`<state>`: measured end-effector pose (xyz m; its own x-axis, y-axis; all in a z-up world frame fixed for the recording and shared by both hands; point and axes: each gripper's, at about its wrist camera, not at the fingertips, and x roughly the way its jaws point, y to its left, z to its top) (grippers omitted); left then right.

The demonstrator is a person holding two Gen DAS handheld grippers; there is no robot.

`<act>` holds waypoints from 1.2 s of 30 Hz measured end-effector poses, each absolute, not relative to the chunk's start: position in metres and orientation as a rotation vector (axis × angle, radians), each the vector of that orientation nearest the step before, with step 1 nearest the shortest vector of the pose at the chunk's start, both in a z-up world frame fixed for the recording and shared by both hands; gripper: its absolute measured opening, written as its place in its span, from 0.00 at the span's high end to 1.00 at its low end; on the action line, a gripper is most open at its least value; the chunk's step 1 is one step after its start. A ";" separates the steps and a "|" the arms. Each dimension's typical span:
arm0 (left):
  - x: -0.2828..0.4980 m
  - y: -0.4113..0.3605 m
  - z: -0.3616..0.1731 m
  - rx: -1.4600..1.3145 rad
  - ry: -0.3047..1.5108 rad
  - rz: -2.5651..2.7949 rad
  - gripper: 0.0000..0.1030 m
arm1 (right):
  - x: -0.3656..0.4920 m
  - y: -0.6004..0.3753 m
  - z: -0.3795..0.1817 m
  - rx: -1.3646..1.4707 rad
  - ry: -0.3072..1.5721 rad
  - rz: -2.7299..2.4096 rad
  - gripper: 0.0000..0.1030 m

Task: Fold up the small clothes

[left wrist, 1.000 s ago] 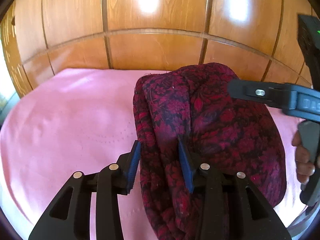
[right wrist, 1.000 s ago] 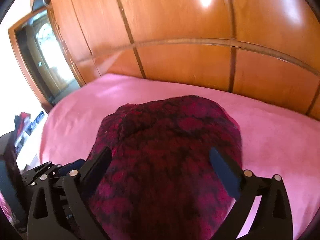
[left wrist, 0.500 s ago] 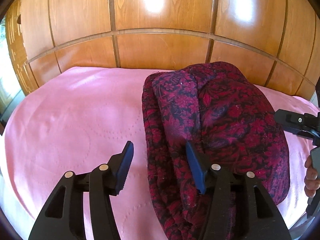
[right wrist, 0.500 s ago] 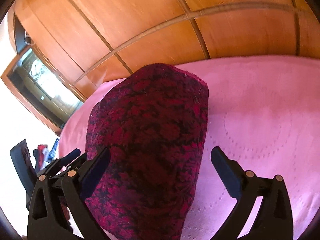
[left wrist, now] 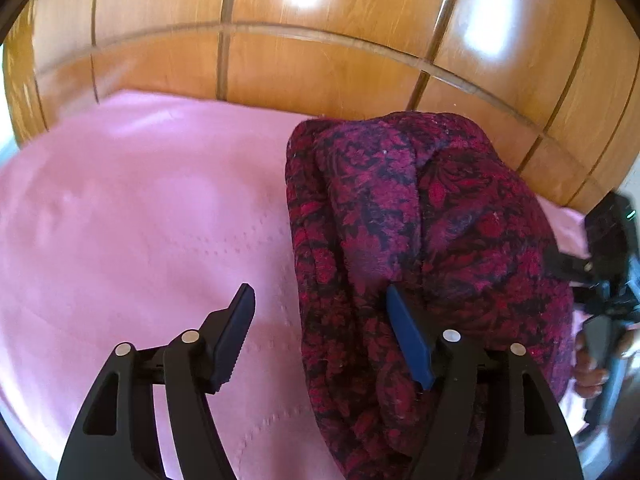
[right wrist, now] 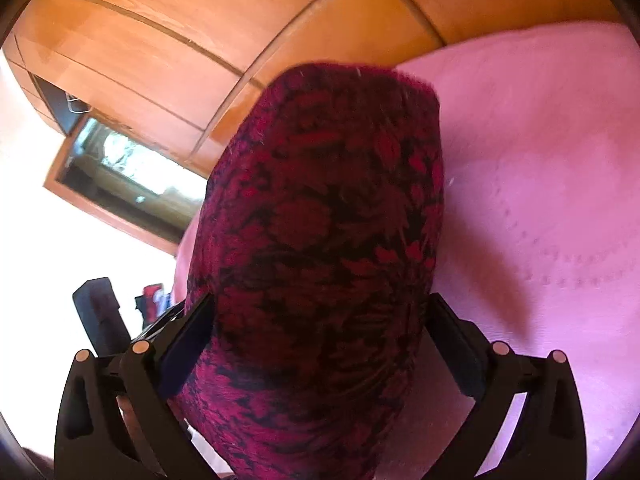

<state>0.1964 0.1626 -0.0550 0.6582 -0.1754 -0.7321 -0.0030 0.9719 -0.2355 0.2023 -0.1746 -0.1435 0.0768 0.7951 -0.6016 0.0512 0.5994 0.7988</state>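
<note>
A dark red floral garment, folded into a thick bundle, lies on the pink bedsheet. My left gripper straddles the bundle's left edge, and its jaws are opening. Its left finger hangs over bare sheet and its right finger rests on top of the cloth; neither pad presses the fabric. In the right wrist view the garment fills the space between the wide-spread fingers of my right gripper, which is low over the bundle's near end and tilted. A hand shows at the bundle's right side.
A glossy wooden panelled wall rises directly behind the bed. A wood-framed glass door stands off the bed's left end, with dark objects near the floor there. Bare pink sheet stretches to the right of the bundle.
The left jaws have spread apart and released the cloth's folded edge. The right gripper has rolled and sunk over the bundle, with its jaws at the same wide spread.
</note>
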 end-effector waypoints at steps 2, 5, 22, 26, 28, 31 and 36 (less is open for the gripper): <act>0.198 0.170 -0.060 -0.263 0.854 -0.135 0.34 | 0.202 -0.172 -0.154 0.829 1.409 0.689 0.02; 0.200 0.170 -0.063 -0.240 0.851 -0.152 0.35 | 0.206 -0.164 -0.155 0.831 1.402 0.732 0.02; 0.192 0.162 -0.061 -0.536 0.778 -0.450 0.64 | 0.203 -0.151 -0.096 0.731 1.273 0.799 0.25; 0.204 0.111 -0.044 -0.488 0.777 -0.547 0.64 | 0.190 -0.184 -0.059 0.701 1.182 0.754 0.26; 0.214 0.081 -0.036 -0.462 0.784 -0.601 0.64 | 0.182 -0.209 -0.046 0.692 1.147 0.709 0.26; 0.234 0.018 -0.023 -0.394 0.797 -0.691 0.64 | 0.166 -0.264 -0.031 0.699 1.098 0.609 0.26; 0.266 -0.108 -0.017 -0.241 0.870 -0.821 0.64 | 0.129 -0.369 -0.023 0.738 1.036 0.365 0.26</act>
<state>0.2658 -0.1077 -0.0169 0.3694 -0.7242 -0.5823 0.5391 0.6774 -0.5005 0.1294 -0.3690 -0.0233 0.4800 0.5973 -0.6425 0.0622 0.7074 0.7041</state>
